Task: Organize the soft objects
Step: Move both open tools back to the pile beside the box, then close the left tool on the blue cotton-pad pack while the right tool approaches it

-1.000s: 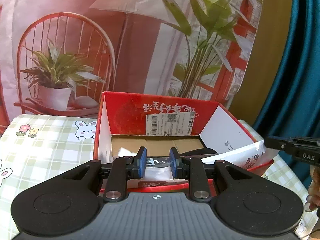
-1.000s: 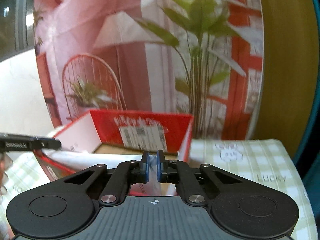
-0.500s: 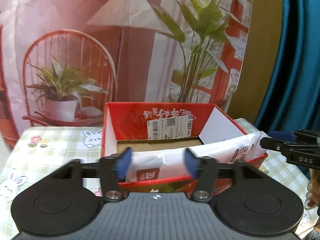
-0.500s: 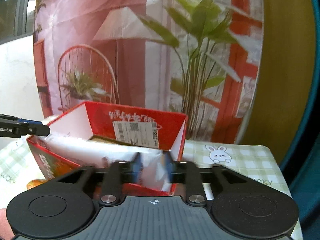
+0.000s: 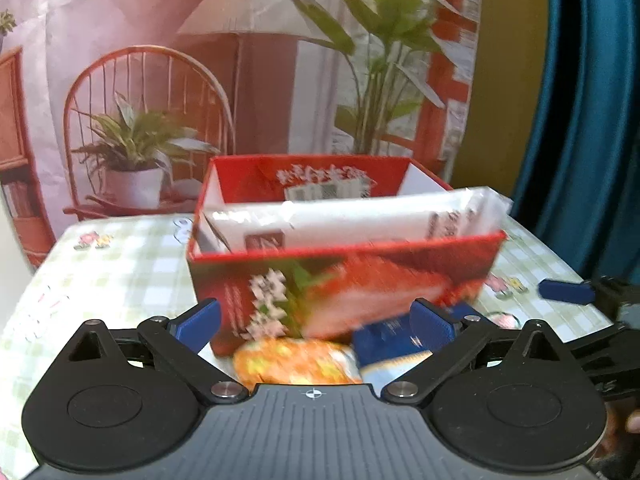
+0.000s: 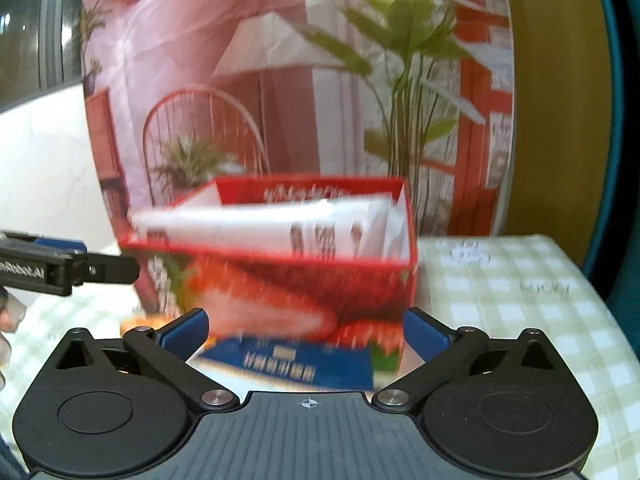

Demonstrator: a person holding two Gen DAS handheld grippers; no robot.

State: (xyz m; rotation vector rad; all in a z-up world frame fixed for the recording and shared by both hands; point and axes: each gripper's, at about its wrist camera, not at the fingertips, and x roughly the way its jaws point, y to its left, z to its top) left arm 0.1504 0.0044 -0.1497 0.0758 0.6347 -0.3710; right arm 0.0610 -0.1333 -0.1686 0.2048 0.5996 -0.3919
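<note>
A long white soft pack (image 5: pixel 360 220) (image 6: pixel 264 228) lies across the inside of the red strawberry box (image 5: pixel 344 280) (image 6: pixel 280 284), one end sticking over the right rim. My left gripper (image 5: pixel 316 320) is still opening, jaws wide, nothing pressed between its blue pads. My right gripper (image 6: pixel 306 330) is also opening wide and holds nothing. In front of the box lie an orange snack bag (image 5: pixel 292 362) and a blue packet (image 5: pixel 394 340) (image 6: pixel 288 362). The right gripper's tip (image 5: pixel 568 292) shows at the left wrist view's right edge; the left gripper's arm (image 6: pixel 60 268) shows at the right wrist view's left edge.
The box stands on a green checked tablecloth (image 5: pixel 112 264) (image 6: pixel 520 300) with rabbit prints. Behind hangs a printed backdrop (image 5: pixel 240 60) of a chair, lamp and plants. A teal curtain (image 5: pixel 580 100) hangs at the right. A person's fingers (image 6: pixel 8 320) show at the left edge.
Both grippers let go of the white pack, which now rests in the box, and opened wide. Both pulled back from the box, so its front wall and the packets before it came into view.
</note>
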